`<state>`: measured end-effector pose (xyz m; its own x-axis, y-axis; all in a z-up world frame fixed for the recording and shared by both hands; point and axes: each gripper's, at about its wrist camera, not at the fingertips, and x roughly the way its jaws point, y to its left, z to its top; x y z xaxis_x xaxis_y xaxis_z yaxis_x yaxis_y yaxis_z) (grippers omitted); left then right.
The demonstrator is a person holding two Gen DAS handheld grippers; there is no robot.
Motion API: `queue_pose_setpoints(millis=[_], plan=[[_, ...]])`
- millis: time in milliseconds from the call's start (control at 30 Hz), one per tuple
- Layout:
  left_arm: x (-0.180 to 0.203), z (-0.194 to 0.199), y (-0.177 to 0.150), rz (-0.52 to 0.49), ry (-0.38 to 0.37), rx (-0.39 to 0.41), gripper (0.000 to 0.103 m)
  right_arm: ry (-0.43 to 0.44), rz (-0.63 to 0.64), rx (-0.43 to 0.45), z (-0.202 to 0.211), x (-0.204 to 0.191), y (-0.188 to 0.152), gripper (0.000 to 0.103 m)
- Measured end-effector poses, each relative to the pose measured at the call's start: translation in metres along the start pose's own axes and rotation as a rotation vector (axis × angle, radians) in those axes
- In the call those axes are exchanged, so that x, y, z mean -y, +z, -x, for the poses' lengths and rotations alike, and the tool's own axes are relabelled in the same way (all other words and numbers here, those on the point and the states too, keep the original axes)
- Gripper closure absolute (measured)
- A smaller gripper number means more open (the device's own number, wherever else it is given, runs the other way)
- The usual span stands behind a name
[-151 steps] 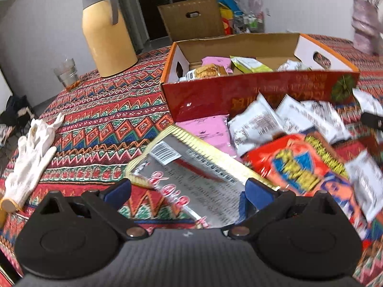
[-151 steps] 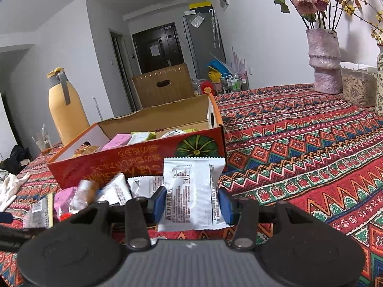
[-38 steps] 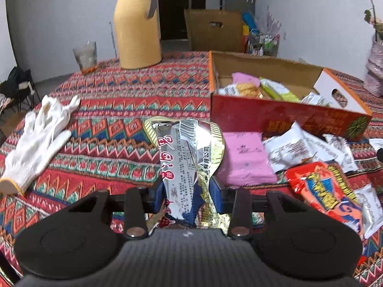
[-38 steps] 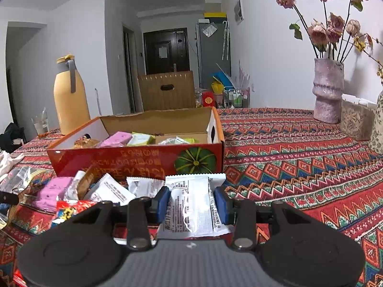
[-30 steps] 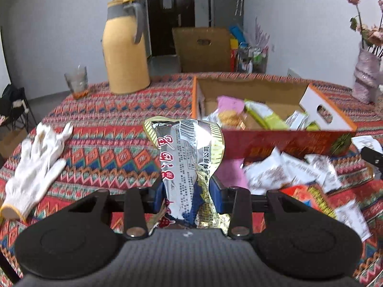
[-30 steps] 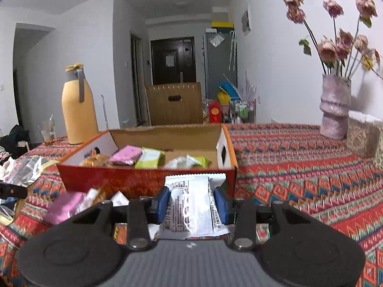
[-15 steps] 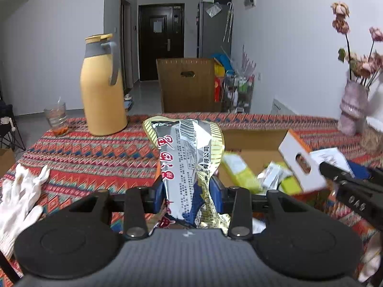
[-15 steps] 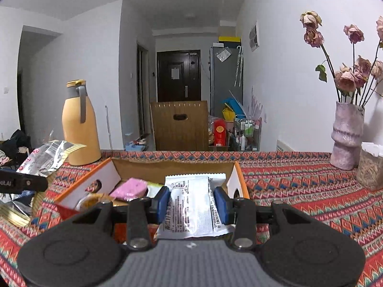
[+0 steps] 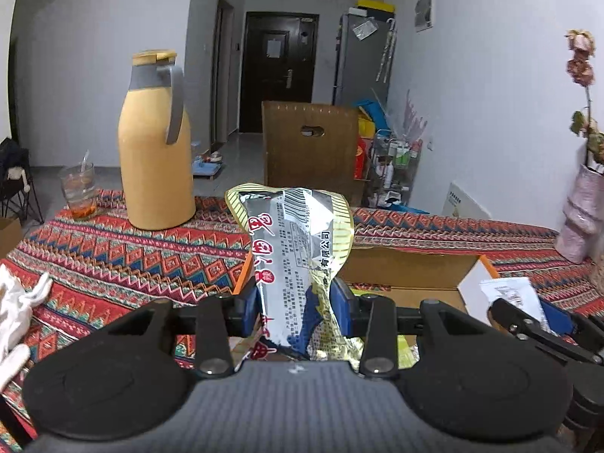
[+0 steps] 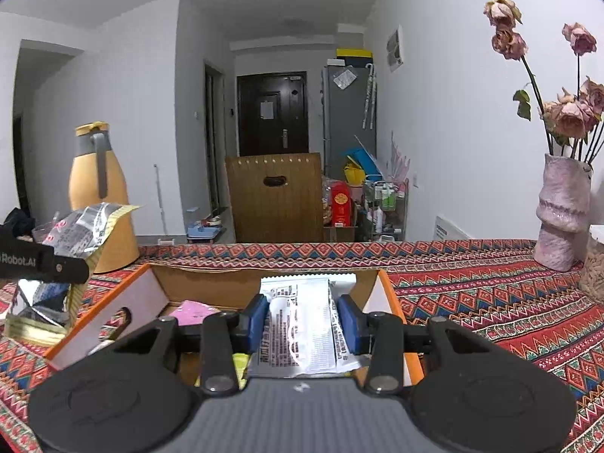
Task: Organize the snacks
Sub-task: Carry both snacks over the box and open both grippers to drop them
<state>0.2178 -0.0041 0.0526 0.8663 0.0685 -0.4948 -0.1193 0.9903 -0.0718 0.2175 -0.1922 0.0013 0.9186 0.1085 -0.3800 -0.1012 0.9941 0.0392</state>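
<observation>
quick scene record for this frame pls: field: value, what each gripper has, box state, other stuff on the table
left gripper: shut on silver snack bag, held upright
right gripper: shut on white snack packet
box: open cardboard box with orange rim, below both grippers
box contents: pink packet visible; rest mostly hidden
table: patterned red cloth
other items: yellow thermos, glass, white glove, pink vase with dried roses
</observation>
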Motion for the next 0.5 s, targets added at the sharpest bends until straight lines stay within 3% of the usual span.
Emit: queue_pose_setpoints(millis=[267,333,400,467,500], plan=[[-0.003,-0.037,-0.018,0.019,0.012,-0.054,0.062,0.018,0.002,-0.021,-0.013,0.0,-0.011,0.063],[-0.005,-0.04,-0.021,0.023,0.005,-0.063,0.055,0.021,0.005,-0.044,-0.018,-0.001,-0.015,0.062],[-0.007,-0.042,-0.023,0.034,0.009,-0.071,0.039,0.017,0.007,-0.074,-0.022,-0.001,-0.018,0.06],[-0.009,-0.041,-0.024,0.041,0.005,-0.068,0.03,0.013,0.003,-0.079,-0.021,0.0,-0.019,0.059],[-0.01,-0.04,-0.025,0.048,0.002,-0.066,0.025,0.012,-0.002,-0.08,-0.02,0.001,-0.019,0.046]])
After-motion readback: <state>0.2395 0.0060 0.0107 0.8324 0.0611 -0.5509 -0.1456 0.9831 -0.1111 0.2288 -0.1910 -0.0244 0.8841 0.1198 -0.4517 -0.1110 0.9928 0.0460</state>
